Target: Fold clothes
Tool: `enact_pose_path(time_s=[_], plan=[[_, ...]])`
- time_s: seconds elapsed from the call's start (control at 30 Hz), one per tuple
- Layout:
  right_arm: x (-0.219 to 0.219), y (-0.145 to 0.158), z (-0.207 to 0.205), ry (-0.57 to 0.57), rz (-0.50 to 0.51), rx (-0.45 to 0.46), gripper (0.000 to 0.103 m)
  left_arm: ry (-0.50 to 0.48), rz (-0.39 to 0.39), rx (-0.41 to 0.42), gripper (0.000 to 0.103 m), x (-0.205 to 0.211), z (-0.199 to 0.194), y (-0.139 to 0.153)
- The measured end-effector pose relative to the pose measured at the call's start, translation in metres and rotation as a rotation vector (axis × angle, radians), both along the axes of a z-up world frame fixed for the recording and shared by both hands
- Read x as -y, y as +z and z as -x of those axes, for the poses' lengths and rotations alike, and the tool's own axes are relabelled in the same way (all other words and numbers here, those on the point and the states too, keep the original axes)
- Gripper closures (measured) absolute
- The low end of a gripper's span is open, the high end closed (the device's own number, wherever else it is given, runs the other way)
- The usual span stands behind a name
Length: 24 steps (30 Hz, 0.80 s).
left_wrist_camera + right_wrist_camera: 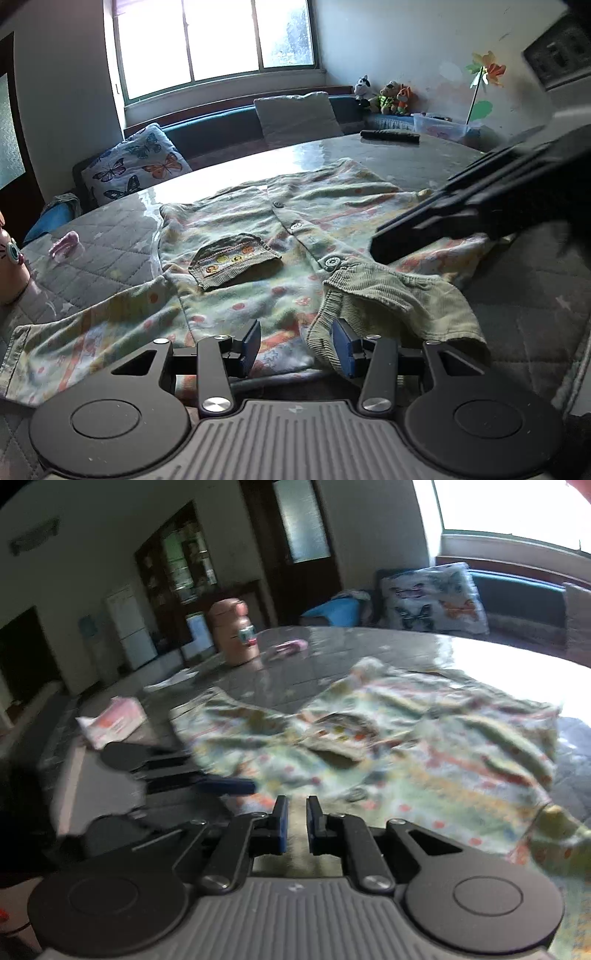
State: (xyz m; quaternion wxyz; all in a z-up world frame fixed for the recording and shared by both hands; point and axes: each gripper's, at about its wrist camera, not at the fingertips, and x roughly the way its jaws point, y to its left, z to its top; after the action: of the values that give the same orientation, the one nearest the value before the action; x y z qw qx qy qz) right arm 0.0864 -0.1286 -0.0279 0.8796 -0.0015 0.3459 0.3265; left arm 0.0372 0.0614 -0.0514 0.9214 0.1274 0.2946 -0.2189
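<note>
The left tool, black with blue pads, hangs spread wide over the near hem of a small pale-green, button-front child's shirt with an orange-and-yellow print. Its right pad sits against the folded green corduroy cuff of one sleeve, but nothing is pinched between the jaws. The right tool, of the same make, has its pads drawn close with a narrow gap left; the right wrist view is blurred, so I cannot tell whether it grips cloth.

The shirt lies flat and face up on the round desk with a grey quilted cover under a glossy clear sheet, its front buttoned and a small olive pocket with coloured dots on the chest. One sleeve stretches away toward the left edge of the left wrist view.

Farther off on the desk lie a small pink object, a pink bottle-shaped container, a pink-and-white packet and a dark folded item. Beyond stands a bench with a butterfly-print cushion, below a bright window.
</note>
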Motion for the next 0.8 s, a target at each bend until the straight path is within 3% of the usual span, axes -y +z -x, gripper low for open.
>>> enact_pose_path(time_s=[0.1, 0.2, 0.33, 0.6, 0.8], plan=[[-0.009, -0.015, -0.01, -0.026, 0.103, 0.015, 0.092, -0.004, 0.025, 0.015, 0.056, -0.004, 0.005, 0.01], [-0.022, -0.034, -0.009, 0.018, 0.19, 0.017, 0.092, 0.0, 0.048, 0.043, 0.056, -0.008, 0.01, 0.023], [-0.033, -0.039, 0.008, 0.067, 0.263, 0.095, 0.091, 0.006, 0.064, 0.059, 0.056, -0.005, 0.003, 0.032], [-0.013, -0.033, 0.022, 0.025, 0.185, 0.053, 0.09, 0.004, 0.02, -0.003, 0.057, 0.023, -0.026, 0.008], [0.025, -0.03, 0.02, -0.133, 0.133, 0.027, 0.09, -0.012, -0.023, -0.021, 0.061, 0.036, -0.03, -0.008]])
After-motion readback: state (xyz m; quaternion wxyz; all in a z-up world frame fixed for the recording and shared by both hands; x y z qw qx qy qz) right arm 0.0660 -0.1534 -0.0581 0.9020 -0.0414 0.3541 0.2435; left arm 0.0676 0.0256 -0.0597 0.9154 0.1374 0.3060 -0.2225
